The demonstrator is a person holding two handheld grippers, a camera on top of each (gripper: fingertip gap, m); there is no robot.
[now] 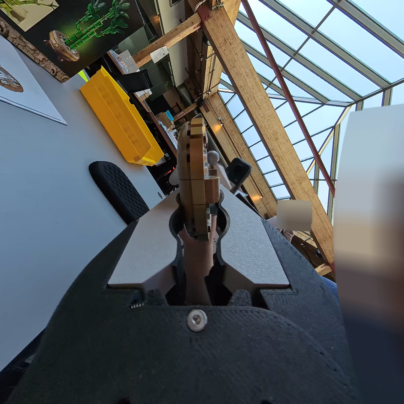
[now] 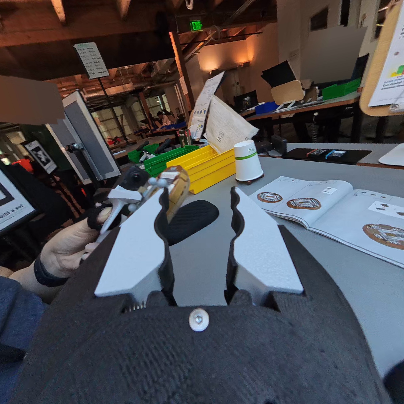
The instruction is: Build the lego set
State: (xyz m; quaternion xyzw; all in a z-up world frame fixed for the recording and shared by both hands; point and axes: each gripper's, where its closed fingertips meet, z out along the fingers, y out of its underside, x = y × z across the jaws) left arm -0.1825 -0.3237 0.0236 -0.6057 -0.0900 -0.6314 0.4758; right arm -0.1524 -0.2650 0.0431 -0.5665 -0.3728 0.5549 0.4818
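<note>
Left claw (image 1: 197, 209) tilted skyward, clamping lego base (image 1: 194, 175)

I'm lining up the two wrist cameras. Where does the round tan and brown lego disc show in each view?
Left wrist view: the round tan and brown lego disc stands edge-on at centre, clamped in the left tongs.
Right wrist view: the disc is left of centre, above the black oval pad, behind the open right tongs.
Shared landmark: the yellow plastic bin.
</note>
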